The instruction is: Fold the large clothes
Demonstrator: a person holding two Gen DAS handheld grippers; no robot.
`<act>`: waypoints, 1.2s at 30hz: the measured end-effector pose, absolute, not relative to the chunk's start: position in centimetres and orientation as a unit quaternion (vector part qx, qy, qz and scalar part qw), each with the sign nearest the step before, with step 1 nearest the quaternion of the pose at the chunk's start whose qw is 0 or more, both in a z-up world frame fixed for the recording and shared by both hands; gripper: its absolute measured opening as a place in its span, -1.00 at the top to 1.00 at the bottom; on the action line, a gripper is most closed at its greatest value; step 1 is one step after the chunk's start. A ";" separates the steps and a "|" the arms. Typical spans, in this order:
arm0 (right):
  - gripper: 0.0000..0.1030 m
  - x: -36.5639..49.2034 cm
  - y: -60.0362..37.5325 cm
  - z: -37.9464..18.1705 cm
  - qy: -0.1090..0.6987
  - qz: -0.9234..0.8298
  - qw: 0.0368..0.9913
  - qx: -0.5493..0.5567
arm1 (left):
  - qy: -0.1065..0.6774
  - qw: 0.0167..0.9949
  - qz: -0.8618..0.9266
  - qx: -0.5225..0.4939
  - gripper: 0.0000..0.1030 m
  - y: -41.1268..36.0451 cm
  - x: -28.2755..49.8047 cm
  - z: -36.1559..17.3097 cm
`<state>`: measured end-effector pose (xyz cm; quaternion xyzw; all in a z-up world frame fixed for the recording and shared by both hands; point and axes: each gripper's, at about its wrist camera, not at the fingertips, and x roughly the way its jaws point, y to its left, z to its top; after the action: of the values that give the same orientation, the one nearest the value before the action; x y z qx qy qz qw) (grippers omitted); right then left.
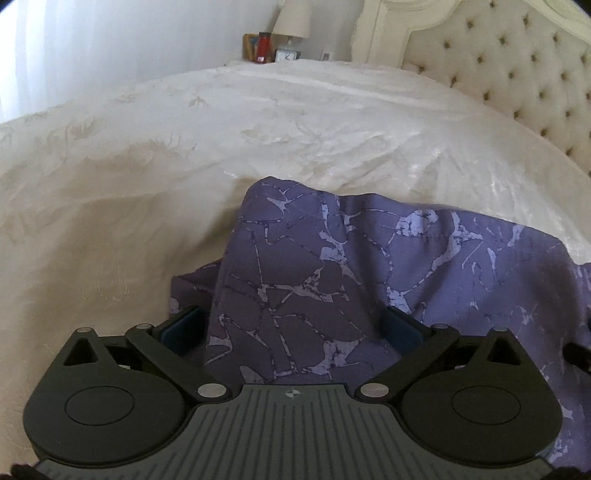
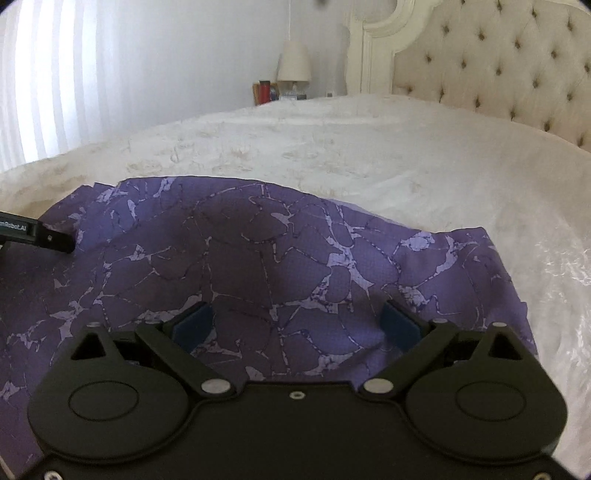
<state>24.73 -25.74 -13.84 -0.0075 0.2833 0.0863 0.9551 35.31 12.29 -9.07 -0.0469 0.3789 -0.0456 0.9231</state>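
Left wrist view is showing the left gripper [image 1: 291,325] hanging with its jaws spread wide over a purple garment of thin woven cloth printed with a pale cracked-marble pattern [image 1: 332,266], a raised ridge of that cloth sitting between the blue pads [image 1: 184,326] without being pinched. The garment is lying rumpled on a bed covered with a cream embroidered bedspread [image 1: 184,147], near the edge closest to the cameras. In the right wrist view the right gripper [image 2: 299,323] is likewise standing spread above the same cloth, clamping nothing, with the tip of the other tool poking in at the left edge. Judging by the bunched layers and uneven edges, the folding is looking early or only partly done: no neat rectangle is showing, and smoothing and further folds seem to be remaining. No container is appearing in either view; only a cream-shaded bedside lamp [image 1: 293,18] and small items by the tufted cream headboard [image 1: 517,66].
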 end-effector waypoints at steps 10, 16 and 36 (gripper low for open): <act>-0.99 19.0 -29.1 -10.5 0.266 0.106 0.957 0.052 | 0.345 0.927 -0.094 -0.113 -1.00 16.3 29.1 -5.4; -0.99 11.8 -33.1 -9.7 0.265 0.054 0.949 0.161 | 0.370 0.914 -0.105 -0.130 -1.00 17.4 24.4 -5.7; -1.00 10.1 -36.6 -15.8 0.317 0.054 0.875 0.363 | 0.407 0.881 -0.122 -0.207 -1.00 15.4 25.2 -10.2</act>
<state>10.10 -36.58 -15.82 0.3630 0.3170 0.0544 0.8745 25.22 15.41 -10.25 -0.2070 0.4073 -0.1222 0.8811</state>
